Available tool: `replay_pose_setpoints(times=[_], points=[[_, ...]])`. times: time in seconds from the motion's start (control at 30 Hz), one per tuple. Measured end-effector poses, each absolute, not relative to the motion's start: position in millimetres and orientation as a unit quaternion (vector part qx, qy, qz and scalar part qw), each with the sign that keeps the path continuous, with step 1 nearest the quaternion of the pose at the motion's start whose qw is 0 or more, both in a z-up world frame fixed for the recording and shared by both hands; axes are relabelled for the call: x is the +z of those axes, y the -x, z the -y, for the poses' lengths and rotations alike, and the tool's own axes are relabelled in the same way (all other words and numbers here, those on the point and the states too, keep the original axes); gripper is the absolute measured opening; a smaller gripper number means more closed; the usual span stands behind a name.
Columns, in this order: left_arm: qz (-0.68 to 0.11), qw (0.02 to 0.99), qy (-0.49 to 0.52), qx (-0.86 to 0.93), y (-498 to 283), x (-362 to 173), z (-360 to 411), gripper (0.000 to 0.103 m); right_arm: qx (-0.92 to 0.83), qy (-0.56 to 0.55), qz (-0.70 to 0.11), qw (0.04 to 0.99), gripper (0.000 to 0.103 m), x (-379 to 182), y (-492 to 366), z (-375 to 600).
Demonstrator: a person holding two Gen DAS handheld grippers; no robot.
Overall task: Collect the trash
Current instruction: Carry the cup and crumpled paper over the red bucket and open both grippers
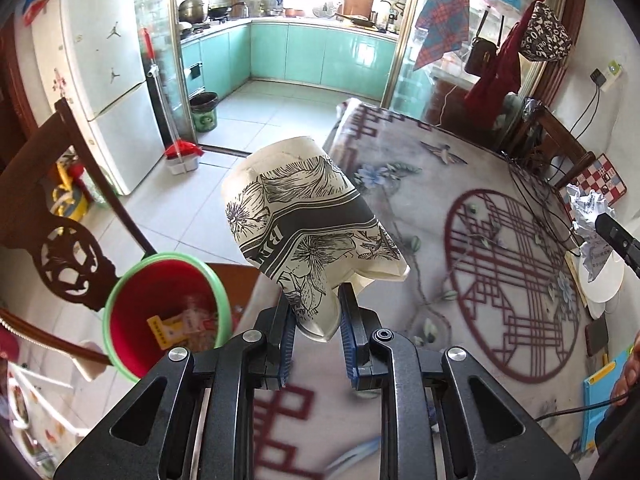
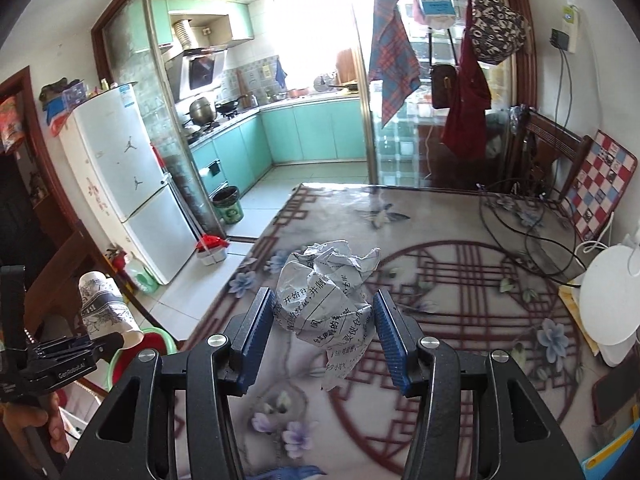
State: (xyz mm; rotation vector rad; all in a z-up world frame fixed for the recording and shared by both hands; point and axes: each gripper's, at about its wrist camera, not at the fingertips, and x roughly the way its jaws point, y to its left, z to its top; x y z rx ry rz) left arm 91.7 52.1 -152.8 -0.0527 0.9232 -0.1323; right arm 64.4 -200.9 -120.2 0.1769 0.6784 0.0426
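My left gripper is shut on a crushed paper cup with black flower print, held above the table's left edge. A red bin with a green rim stands on the floor just left of it, with wrappers inside. My right gripper is shut on a crumpled ball of printed paper, held above the patterned table. The paper ball and right gripper show at the far right of the left wrist view. The cup, the left gripper and the bin show at the lower left of the right wrist view.
The table has a floral and red lattice cover. Black cables, a white round device, a phone and a blue board lie along its right side. A carved wooden chair stands left of the bin. A fridge and kitchen lie beyond.
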Motion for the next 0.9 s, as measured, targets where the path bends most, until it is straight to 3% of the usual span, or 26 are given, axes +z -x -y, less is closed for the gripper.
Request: replay_pose_setpoints(times=[0.9], points=[[-0.463,0.885,0.039,-0.042,-128,-172,-189,0.02,0.09,-0.059,-0.358,0.927,0.05,-133,-110,16]])
